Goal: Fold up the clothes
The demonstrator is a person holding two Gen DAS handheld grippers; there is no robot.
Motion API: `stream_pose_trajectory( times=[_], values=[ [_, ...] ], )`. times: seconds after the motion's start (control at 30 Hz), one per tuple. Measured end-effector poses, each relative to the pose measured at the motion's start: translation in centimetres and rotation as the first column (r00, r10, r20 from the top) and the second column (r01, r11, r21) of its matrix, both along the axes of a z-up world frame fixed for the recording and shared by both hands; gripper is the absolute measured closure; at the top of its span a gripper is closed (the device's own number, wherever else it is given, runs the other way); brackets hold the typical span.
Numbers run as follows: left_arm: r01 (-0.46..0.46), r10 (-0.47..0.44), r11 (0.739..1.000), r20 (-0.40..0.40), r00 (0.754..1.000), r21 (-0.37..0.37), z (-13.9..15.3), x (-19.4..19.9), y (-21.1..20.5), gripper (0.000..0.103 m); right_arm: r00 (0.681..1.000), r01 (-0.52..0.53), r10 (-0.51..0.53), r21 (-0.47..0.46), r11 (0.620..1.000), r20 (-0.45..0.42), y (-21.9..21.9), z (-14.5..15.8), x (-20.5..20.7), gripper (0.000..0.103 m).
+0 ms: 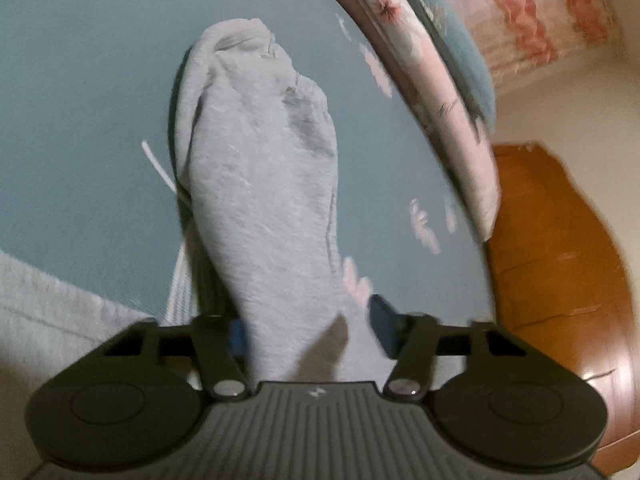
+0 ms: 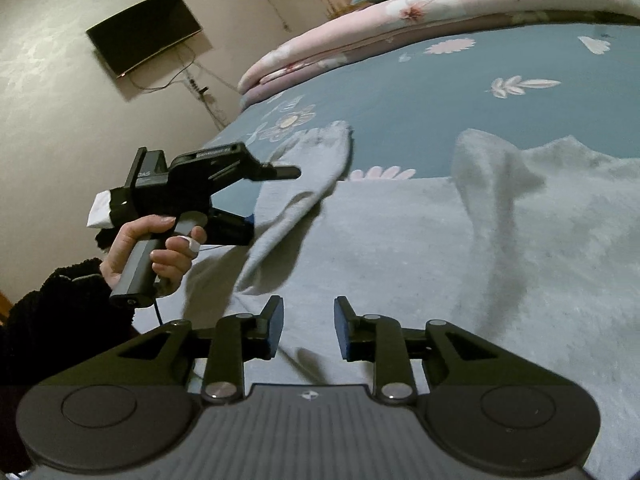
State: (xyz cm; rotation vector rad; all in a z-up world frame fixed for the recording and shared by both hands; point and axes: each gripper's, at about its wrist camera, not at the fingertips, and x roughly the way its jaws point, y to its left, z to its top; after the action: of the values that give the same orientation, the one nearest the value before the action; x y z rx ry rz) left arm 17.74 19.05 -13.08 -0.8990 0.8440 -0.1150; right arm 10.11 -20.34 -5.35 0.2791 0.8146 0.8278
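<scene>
1. The task's thing is a light grey fleece sweatshirt (image 2: pixel 420 264) spread over a teal bedsheet with pale flower prints (image 2: pixel 400 92); in the right wrist view it fills the centre and right of the frame, with one fold standing up at the upper right.

2. The sweatshirt's grey sleeve (image 1: pixel 260 168) runs up the middle of the left wrist view, from the fingers at the bottom to its cuff near the top centre, raised off the sheet.

3. The left gripper (image 1: pixel 308 332) is pinching that sleeve: cloth fills the gap between its blue pads. From the right wrist view, a person's hand (image 2: pixel 156 248) holds this gripper at the left of the frame, the sleeve draped from it.

4. The right gripper (image 2: pixel 308 330) stands spread at the bottom centre, its pads apart and nothing clamped; grey fabric lies beneath the gap.

5. The step in hand looks like folding the sleeve inward across the body.

6. The next move probably calls for carrying the sleeve toward the frame centre and laying it flat, while the right gripper finds a fresh edge to take.

7. A rolled pink floral quilt (image 2: pixel 360 28) lies along the top.
</scene>
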Motion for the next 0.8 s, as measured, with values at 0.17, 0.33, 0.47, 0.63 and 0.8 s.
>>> stream_pose_trajectory(
  times=[0.17, 0.33, 0.47, 0.63, 0.8],
  values=[
    [0.026, -0.022, 0.986, -0.022, 1.000, 0.166, 1.5, 0.3, -1.3, 0.096, 1.000, 0.016, -0.016, -0.002, 1.000, -0.007, -0.7, -0.6, -0.4, 0.066],
    [0.006, -0.020, 0.977, 0.064, 0.998, 0.212, 4.6, -0.5, -2.4, 0.099, 0.999, 0.040, -0.040, -0.024, 0.999, 0.003, -1.0, -0.8, -1.0, 0.063],
    [-0.016, -0.026, 0.964, 0.153, 0.988, 0.265, 8.0, -2.5, -3.8, 0.100, 0.998, 0.069, -0.069, -0.020, 0.997, 0.009, -1.9, -0.6, -1.5, 0.061],
    [-0.078, -0.010, 0.940, 0.253, 0.967, 0.332, 11.7, -6.0, -4.6, 0.100, 0.994, 0.108, -0.108, -0.015, 0.994, 0.017, -3.0, -0.3, -2.1, 0.059],
    [-0.113, 0.007, 0.922, 0.275, 0.962, 0.371, 12.6, -9.3, -5.3, 0.100, 0.990, 0.142, -0.142, -0.011, 0.990, 0.028, -4.2, -0.1, -2.8, 0.056]
  ],
)
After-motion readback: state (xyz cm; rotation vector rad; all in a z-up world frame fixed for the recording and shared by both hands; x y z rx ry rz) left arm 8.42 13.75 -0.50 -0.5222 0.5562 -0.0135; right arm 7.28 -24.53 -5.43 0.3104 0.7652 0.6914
